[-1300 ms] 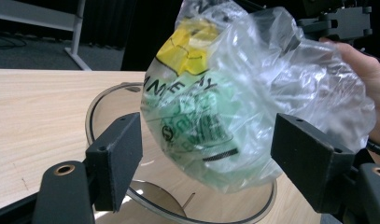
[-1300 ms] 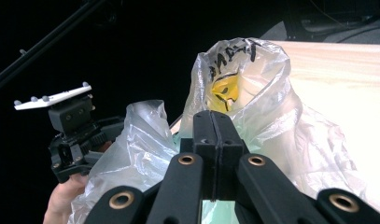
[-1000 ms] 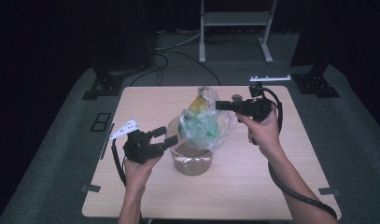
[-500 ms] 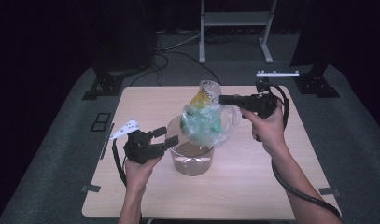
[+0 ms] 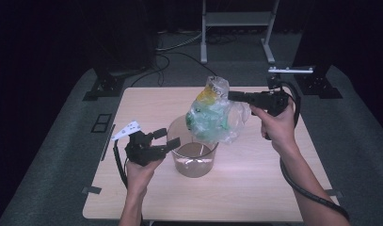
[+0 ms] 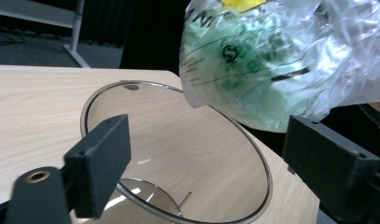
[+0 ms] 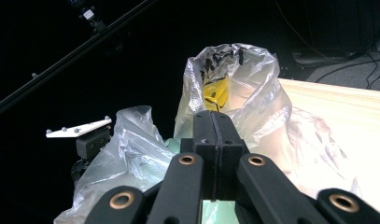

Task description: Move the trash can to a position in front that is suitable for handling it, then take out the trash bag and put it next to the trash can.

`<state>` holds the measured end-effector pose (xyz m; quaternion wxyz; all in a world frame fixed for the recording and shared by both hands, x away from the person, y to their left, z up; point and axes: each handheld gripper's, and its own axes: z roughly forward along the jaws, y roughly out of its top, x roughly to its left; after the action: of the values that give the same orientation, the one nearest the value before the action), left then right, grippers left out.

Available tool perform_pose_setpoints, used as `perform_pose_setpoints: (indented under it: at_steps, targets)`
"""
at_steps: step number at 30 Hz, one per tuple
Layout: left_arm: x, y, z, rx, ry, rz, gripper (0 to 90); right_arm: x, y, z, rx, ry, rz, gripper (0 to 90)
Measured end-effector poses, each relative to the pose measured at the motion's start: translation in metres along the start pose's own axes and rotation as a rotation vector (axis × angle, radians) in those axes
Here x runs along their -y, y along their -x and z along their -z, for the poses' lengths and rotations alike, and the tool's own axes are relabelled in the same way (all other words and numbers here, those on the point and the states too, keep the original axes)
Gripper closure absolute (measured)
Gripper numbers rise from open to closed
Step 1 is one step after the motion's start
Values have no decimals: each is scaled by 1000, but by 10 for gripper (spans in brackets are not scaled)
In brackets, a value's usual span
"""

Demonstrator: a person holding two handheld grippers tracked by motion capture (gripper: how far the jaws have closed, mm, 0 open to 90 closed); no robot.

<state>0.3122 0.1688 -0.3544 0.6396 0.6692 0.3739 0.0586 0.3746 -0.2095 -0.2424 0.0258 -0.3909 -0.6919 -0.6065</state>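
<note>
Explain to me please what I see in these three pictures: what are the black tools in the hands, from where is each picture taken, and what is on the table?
A person stands at a wooden table and holds a hand-held tool with two black jaws in each hand. One picture looks down from above the table. The other two come from small cameras mounted on the tools themselves.

On the table stands a clear glass bowl. The left gripper is open, with one jaw on each side of the bowl's rim. The right gripper is shut on a crumpled clear plastic bag with green and yellow print and holds it in the air above the bowl.
</note>
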Motion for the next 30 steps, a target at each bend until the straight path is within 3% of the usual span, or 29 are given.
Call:
perform_pose_setpoints:
  at_steps: [20, 30]
  targets:
    - [1, 0, -2, -2, -10, 1, 96, -9, 11, 41, 55, 58, -8, 900]
    - [1, 2, -1, -1, -6, 4, 95, -3, 22, 57, 75, 73, -33, 900]
